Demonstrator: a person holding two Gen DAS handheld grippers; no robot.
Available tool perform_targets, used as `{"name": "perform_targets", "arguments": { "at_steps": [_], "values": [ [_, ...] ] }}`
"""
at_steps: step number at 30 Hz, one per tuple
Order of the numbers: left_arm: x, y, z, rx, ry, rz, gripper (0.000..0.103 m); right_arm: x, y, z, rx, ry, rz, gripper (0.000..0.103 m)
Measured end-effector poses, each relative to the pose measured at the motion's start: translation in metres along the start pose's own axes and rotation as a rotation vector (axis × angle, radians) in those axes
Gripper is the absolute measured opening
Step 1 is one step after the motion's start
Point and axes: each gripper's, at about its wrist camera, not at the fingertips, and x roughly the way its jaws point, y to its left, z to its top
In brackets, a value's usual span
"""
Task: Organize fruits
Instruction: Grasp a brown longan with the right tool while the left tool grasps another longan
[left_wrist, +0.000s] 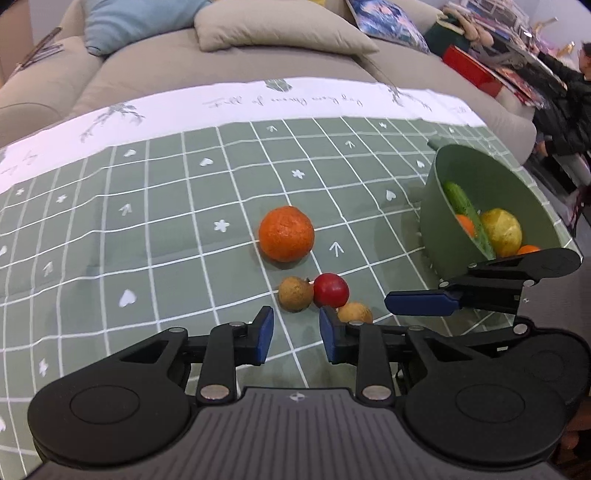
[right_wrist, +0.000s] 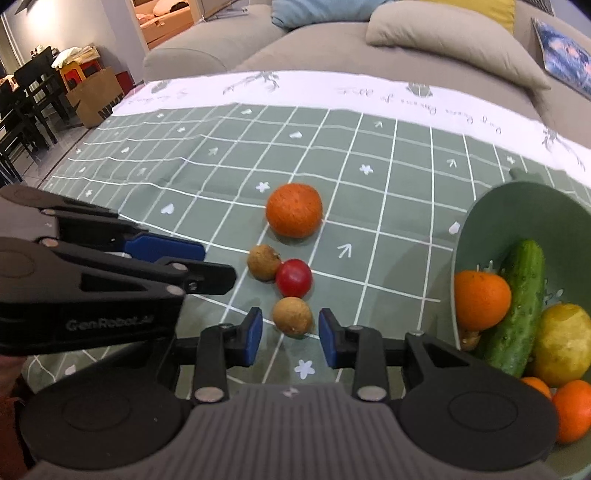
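On the green checked cloth (left_wrist: 147, 221) lie a large orange (left_wrist: 286, 233) (right_wrist: 294, 209), a small red fruit (left_wrist: 331, 290) (right_wrist: 294, 277) and two small brown fruits. My left gripper (left_wrist: 296, 334) stands open, nothing between its pads, just short of the left brown fruit (left_wrist: 295, 293) (right_wrist: 263, 263). My right gripper (right_wrist: 290, 341) is open around the nearer brown fruit (right_wrist: 293, 317) (left_wrist: 355, 313), with a small gap at each pad. At the right stands a green bowl (left_wrist: 443, 177) (right_wrist: 480, 206) holding a cucumber (right_wrist: 521, 306), a lemon (right_wrist: 565, 343) and several oranges.
A beige sofa (left_wrist: 221, 62) with cushions runs along the cloth's far edge. Dark chairs (right_wrist: 26, 107) and a paper bag (right_wrist: 96, 96) stand at the far left. A person (left_wrist: 569, 96) sits at the far right. The two grippers are close side by side.
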Motion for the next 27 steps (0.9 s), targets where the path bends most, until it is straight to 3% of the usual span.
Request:
{"name": "perform_targets", "arguments": {
  "at_steps": [7, 9, 10, 13, 27],
  "values": [
    [0.023, -0.002, 0.007, 0.082, 0.033, 0.001, 0.034, 0.014, -0.006, 0.0, 0.017, 0.014, 0.03, 0.03],
    [0.028, -0.001, 0.009, 0.094, 0.044, -0.001, 0.034, 0.018, -0.008, 0.0, 0.023, 0.022, 0.037, 0.028],
    [0.03, -0.001, 0.01, 0.1, 0.048, -0.004, 0.034, 0.02, -0.008, 0.0, 0.023, 0.026, 0.039, 0.022],
    [0.036, -0.002, 0.013, 0.115, 0.051, -0.008, 0.034, 0.02, -0.011, 0.0, 0.024, 0.029, 0.044, 0.022],
    [0.035, -0.011, 0.009, 0.147, 0.038, -0.001, 0.028, 0.014, -0.011, -0.003, 0.019, 0.029, 0.043, 0.022]
  ]
}}
